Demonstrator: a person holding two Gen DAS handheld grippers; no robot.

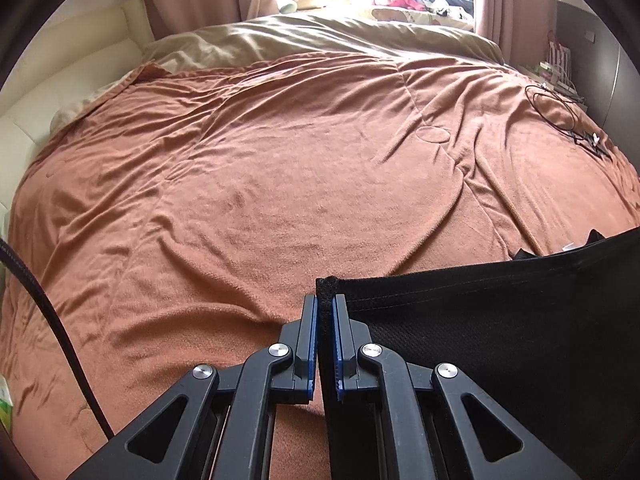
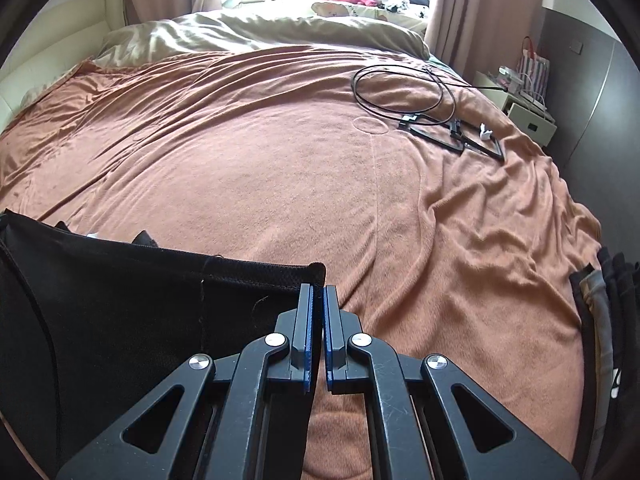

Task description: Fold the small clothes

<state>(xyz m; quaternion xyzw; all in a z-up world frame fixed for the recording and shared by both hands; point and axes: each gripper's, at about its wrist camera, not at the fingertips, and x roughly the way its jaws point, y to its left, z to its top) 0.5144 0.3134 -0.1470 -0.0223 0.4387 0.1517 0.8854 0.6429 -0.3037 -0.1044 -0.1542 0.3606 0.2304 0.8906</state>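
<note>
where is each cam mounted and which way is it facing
Left wrist: on the left hand-held gripper, looking down its fingers across the brown blanket toward the window; it pinches the black garment.
Right wrist: on the right hand-held gripper, same direction, pinching the garment's other corner; black cable ahead.
Shared: blanket, garment, window.

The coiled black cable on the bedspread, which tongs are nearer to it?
Right. The right tongs have the black cable fairly close ahead, to their right. From the left tongs the cable lies far off to their right.
</note>
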